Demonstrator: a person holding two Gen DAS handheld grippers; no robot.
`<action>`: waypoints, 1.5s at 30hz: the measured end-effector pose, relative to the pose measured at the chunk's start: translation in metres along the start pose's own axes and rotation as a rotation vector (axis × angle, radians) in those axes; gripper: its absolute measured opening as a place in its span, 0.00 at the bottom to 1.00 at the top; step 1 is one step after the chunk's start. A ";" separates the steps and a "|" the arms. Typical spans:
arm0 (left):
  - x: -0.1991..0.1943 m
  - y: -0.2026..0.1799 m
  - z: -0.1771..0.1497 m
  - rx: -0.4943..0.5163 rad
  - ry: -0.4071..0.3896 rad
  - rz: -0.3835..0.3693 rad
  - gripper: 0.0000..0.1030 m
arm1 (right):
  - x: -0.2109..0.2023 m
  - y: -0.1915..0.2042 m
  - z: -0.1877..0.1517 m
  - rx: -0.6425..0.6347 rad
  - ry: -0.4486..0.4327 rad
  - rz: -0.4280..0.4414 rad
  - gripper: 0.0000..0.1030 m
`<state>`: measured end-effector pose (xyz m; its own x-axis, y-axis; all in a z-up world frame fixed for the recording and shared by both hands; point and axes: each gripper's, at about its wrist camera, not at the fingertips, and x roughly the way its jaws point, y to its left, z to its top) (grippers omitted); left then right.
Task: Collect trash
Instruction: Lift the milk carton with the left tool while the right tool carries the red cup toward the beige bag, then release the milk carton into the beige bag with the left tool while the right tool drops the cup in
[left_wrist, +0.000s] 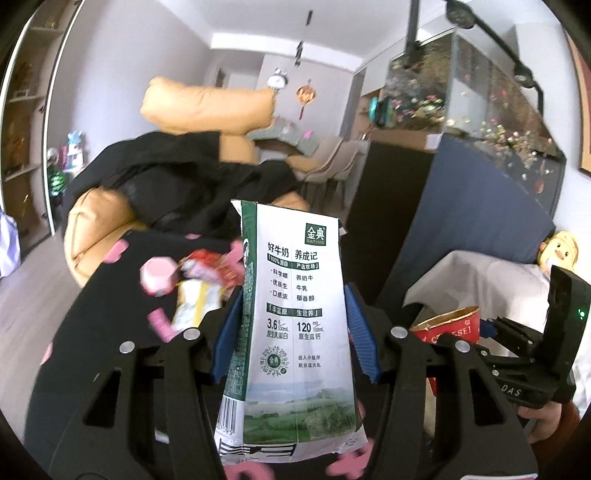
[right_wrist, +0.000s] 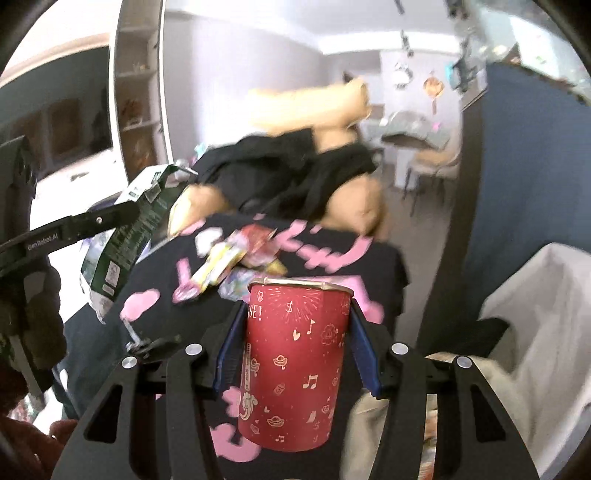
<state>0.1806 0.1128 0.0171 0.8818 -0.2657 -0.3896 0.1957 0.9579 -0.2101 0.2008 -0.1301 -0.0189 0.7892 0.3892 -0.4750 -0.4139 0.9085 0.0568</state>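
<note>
- The left gripper (left_wrist: 293, 325) was clamped on a green-and-white milk carton (left_wrist: 291, 332), its blue pads (left_wrist: 229, 332) pressing both sides; the carton stood upright between them, its top torn open.
- The right gripper (right_wrist: 291, 339) gripped a red paper cup (right_wrist: 291, 365) (gold doodles and music notes printed on it), blue pads against its walls, the cup upright and clear of the surface.
- Both items hung above a black cloth (left_wrist: 110, 295) patterned with pink shapes.
- A small heap of wrappers (right_wrist: 240, 254) lay on that cloth, beyond the cup, motion-blurred.
- A white bag (right_wrist: 535, 325) stood open to the right, near the cup.
- Behind the cloth sat a tan sofa (left_wrist: 207, 107) with dark clothing (left_wrist: 184, 177) draped over it.
</note>
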 end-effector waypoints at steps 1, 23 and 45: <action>0.003 -0.011 0.003 -0.003 -0.016 -0.010 0.50 | -0.010 -0.009 0.002 -0.001 -0.025 -0.026 0.49; 0.103 -0.212 -0.079 0.054 0.056 -0.267 0.50 | -0.117 -0.158 -0.050 0.190 -0.161 -0.381 0.49; 0.115 -0.147 -0.073 0.020 0.192 -0.189 0.60 | -0.035 -0.144 -0.081 0.241 -0.022 -0.194 0.50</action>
<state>0.2216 -0.0662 -0.0620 0.7314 -0.4543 -0.5087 0.3593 0.8906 -0.2788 0.1961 -0.2865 -0.0815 0.8540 0.2054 -0.4780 -0.1369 0.9751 0.1745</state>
